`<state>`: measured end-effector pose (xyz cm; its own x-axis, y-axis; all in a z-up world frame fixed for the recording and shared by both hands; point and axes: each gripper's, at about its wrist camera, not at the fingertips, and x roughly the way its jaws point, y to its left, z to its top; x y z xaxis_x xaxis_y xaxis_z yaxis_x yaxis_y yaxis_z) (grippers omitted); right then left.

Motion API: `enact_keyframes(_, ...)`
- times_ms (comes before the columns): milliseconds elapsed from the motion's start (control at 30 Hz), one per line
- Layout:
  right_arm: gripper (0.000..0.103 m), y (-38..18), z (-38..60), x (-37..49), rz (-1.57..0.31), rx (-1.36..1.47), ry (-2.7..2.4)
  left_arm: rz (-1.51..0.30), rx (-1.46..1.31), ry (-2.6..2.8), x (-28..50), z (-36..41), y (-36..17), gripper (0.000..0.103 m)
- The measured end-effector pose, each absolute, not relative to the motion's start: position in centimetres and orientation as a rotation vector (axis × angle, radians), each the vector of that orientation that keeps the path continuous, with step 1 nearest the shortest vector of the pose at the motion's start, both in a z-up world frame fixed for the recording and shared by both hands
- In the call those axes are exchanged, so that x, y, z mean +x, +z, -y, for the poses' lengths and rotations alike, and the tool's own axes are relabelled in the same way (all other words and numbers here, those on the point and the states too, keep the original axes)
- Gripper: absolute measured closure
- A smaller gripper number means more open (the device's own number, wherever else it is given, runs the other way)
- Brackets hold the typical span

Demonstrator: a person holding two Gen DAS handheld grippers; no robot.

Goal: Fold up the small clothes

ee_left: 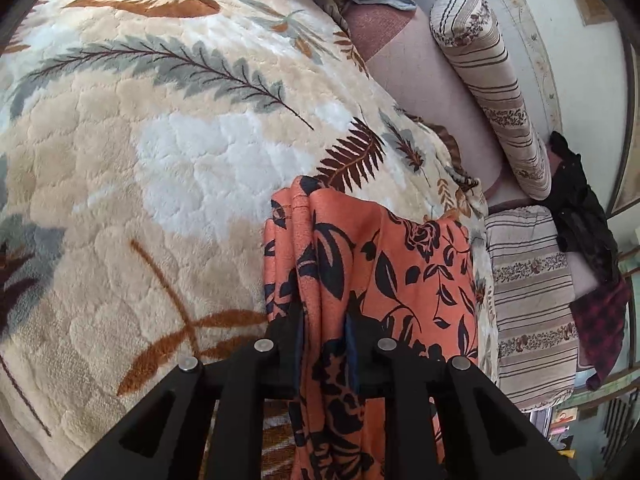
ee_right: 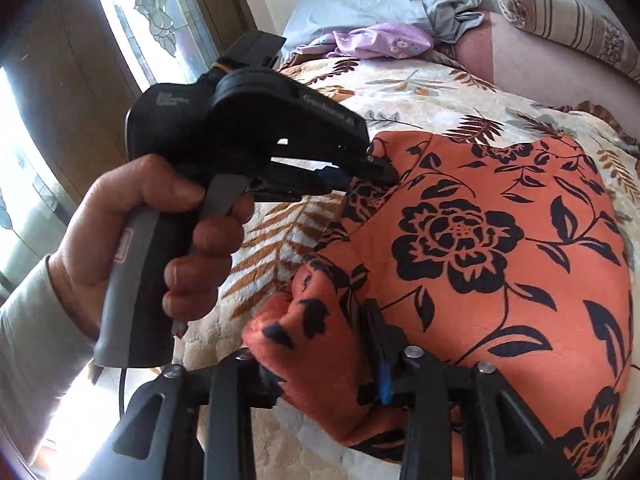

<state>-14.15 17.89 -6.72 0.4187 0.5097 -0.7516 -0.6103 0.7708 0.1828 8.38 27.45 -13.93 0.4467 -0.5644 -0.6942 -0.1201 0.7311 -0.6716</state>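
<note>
Lying spread across the leaf-print blanket (ee_left: 168, 152) on the bed is the orange floral garment (ee_right: 500, 248) — black roses and leaves all over it. The left gripper (ee_left: 326, 326) has its jaws pinching a bunched fold of that cloth, and the right wrist view shows it too, held in a person's hand (ee_right: 160, 236) with its tips at the garment's far corner. The right gripper (ee_right: 320, 340) has its jaws spread — a rumpled lump of the same fabric sits between them, loose rather than squeezed. Striped bolsters (ee_left: 492, 92) lie along the bed's edge.
</note>
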Motion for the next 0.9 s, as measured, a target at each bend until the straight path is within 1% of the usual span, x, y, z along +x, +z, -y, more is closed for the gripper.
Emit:
enact_keyframes(33, 0.03, -6.8, -18.1, -14.9, -0.891, -0.131, 0.744, -1.09, -0.727, -0.283, 8.0, -27.7, -13.5, 0.074)
enact_keyframes(67, 0.025, -6.8, -18.2, -15.6, -0.887, -0.131, 0.765, -1.084, -0.704, -0.25, 7.5, -27.9, -12.9, 0.07)
enact_keyframes(133, 0.024, -6.7, -18.0, -16.8, -0.869, -0.125, 0.786, -1.042, -0.673, -0.24, 6.0, -28.1, -11.2, 0.069)
enact_keyframes(300, 0.025, -6.2, -14.3, -17.6, -0.872, 0.053, 0.809, -0.947, -0.614, -0.334, 1.0, -25.7, -7.1, 0.067)
enact_keyframes(367, 0.025, -5.8, -12.9, -18.1, -0.866, 0.073, 0.815, -0.989, -0.533, -0.316, -0.6, -23.8, -7.8, 0.067)
enact_keyframes(400, 0.025, -5.5, -12.1, -18.5, -0.862, 0.082, 0.821, -1.041, -0.48, -0.286, -1.2, -23.0, -9.1, 0.067)
enact_keyframes(467, 0.025, -5.1, -10.3, -19.3, -0.851, 0.094, 0.814, -1.131, -0.429, -0.19, -2.1, -22.5, -12.1, 0.06)
enact_keyframes(500, 0.025, -4.9, -9.2, -19.5, -0.85, 0.106, 0.808, -1.1, -0.476, -0.196, -2.8, -23.0, -12.5, 0.058)
enact_keyframes(567, 0.025, -4.6, -6.7, -19.7, -0.85, 0.143, 0.791, -1.067, -0.522, -0.175, -3.9, -23.7, -12.0, 0.058)
enact_keyframes(700, 0.025, -4.0, -2.8, -18.5, -0.845, 0.236, 0.739, -0.993, -0.453, -0.17, -5.8, -23.0, -9.1, 0.061)
enact_keyframes(767, 0.025, -4.3, -1.5, -17.5, -0.861, 0.29, 0.722, -1.04, -0.369, -0.129, -6.0, -22.5, -9.9, 0.06)
enact_keyframes(800, 0.025, -4.8, -0.9, -16.9, -0.886, 0.33, 0.721, -1.084, -0.34, -0.098, -5.7, -22.6, -11.2, 0.054)
enact_keyframes(833, 0.024, -5.3, -0.4, -16.1, -0.915, 0.374, 0.715, -1.103, -0.357, -0.094, -5.7, -23.0, -12.2, 0.052)
enact_keyframes(900, 0.024, -6.1, 0.9, -15.4, -0.962, 0.454, 0.713, -1.083, -0.388, -0.086, -6.2, -23.2, -11.6, 0.052)
